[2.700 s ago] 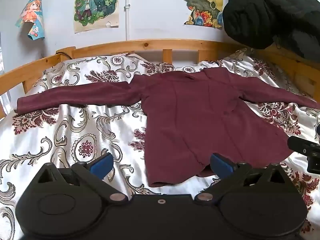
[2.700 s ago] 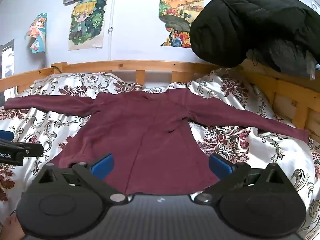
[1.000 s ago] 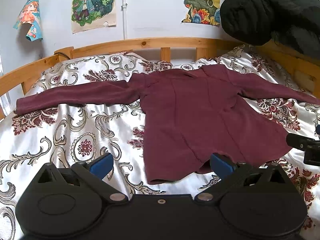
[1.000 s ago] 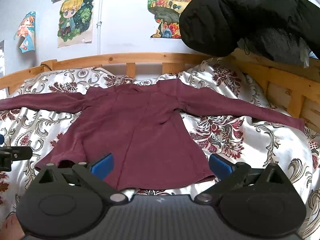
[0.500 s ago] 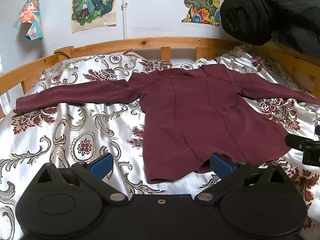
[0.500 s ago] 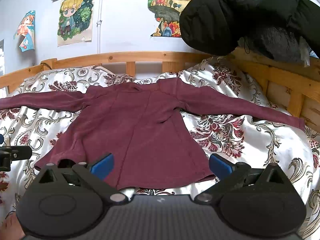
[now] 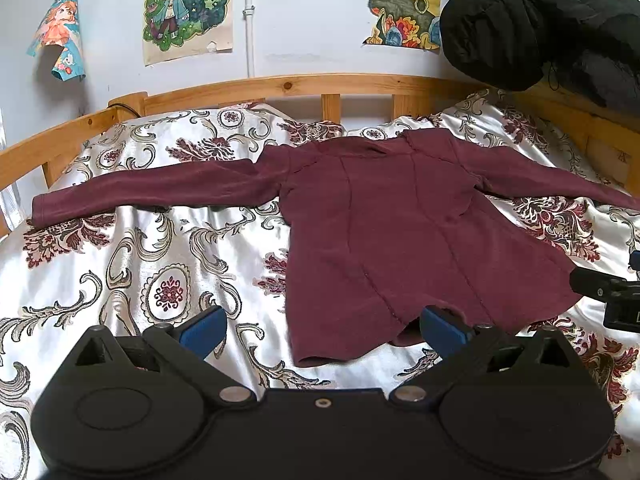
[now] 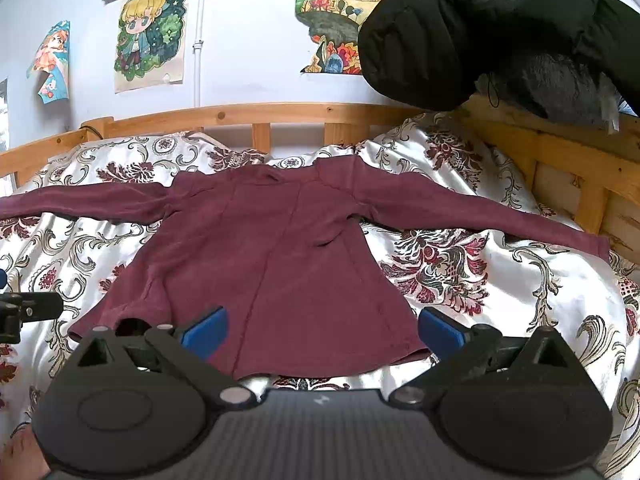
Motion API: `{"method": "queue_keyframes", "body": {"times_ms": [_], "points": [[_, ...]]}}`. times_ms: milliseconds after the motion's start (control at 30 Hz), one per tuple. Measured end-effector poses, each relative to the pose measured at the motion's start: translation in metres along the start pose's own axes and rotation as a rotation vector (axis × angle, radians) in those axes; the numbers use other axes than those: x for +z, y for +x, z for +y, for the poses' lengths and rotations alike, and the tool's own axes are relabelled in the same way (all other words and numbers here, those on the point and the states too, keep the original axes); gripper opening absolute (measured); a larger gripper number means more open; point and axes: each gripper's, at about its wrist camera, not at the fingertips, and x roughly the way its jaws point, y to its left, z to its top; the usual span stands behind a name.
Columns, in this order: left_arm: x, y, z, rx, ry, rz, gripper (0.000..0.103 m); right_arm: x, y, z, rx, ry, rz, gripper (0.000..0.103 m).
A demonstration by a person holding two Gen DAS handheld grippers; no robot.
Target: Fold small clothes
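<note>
On the patterned bedspread (image 7: pixel 168 264), a maroon long-sleeved top (image 7: pixel 400 232) is lying flat and face down, both sleeves stretching straight out to the sides and its hem nearest the cameras. No fold is showing yet, so the folding is judged to be only beginning: sleeves and body are all waiting to be brought in. The left gripper (image 7: pixel 324 326) is hovering just short of the hem's left corner, jaws spread wide and carrying nothing. The right gripper (image 8: pixel 322 326) is hanging likewise over the hem, released and empty. Beyond, a wooden bed rail (image 8: pixel 280 114) is bordering the bed, and a black padded jacket (image 8: pixel 480 24) is sitting high on the right.
</note>
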Motion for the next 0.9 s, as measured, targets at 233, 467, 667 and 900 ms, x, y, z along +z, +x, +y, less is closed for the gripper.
{"method": "queue_keyframes", "body": {"times_ms": [233, 467, 667, 900], "points": [[0.000, 0.000, 0.000, 0.000, 0.001, 0.000, 0.102, 0.001, 0.001, -0.001, 0.002, -0.003, -0.003, 0.103], [-0.006, 0.003, 0.000, 0.000, -0.001, 0.023, 0.102, 0.002, -0.001, -0.001, -0.008, 0.002, -0.001, 0.103], [0.000, 0.011, -0.001, 0.032, 0.032, 0.068, 0.102, 0.007, 0.005, -0.006, -0.108, 0.019, 0.064, 0.103], [0.035, 0.022, 0.012, 0.039, 0.056, 0.158, 0.102, 0.011, 0.019, -0.027, -0.145, 0.094, 0.182, 0.103]]}}
